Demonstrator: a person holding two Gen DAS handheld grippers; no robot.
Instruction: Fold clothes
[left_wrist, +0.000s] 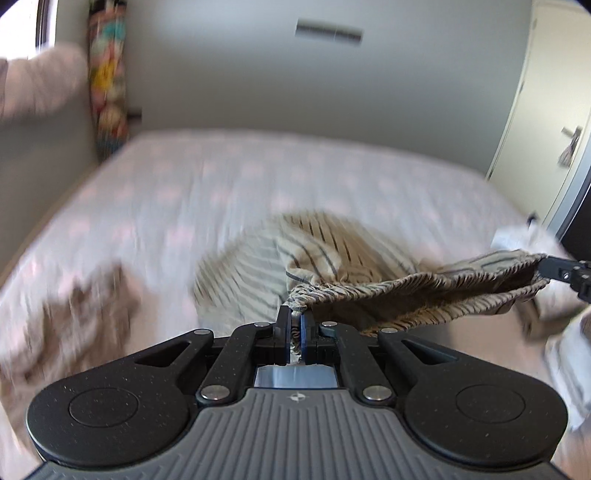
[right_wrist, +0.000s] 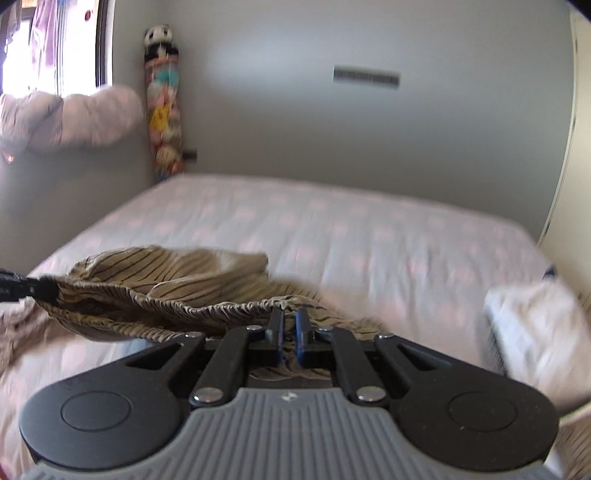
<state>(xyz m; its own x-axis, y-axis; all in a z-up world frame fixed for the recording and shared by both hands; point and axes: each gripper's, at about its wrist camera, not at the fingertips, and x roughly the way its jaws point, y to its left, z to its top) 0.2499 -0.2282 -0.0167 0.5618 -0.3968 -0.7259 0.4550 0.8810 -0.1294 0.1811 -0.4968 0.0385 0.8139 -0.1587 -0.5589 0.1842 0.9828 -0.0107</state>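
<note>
**Spreading the striped garment over the bed**

I am pinching the gathered, elastic-looking edge of a beige cotton garment with thin dark stripes (left_wrist: 332, 254) in my left gripper (left_wrist: 293, 325), whose jaws are pressed together on a bunch of the cloth. My right gripper (right_wrist: 290, 328) is clamping the same ruffled edge at its other end, with fabric tucked between the blue-lined pads. I am holding the two ends apart so that the edge is stretching between them like a band and the rest is hanging free, which should let the piece lie flat for the first fold.

The garment is sagging below that band and billowing out ahead of me, its far part touching the white bed sheet with pale pink dots (left_wrist: 221, 177). It is looking soft, thin and creased; blur is hiding finer detail.

A crumpled tan cloth (left_wrist: 74, 314) is lying on the bed to the left, and a folded white cloth (right_wrist: 535, 325) is sitting near the right edge. Beyond, the grey wall (right_wrist: 332, 129) is closing the room.
</note>
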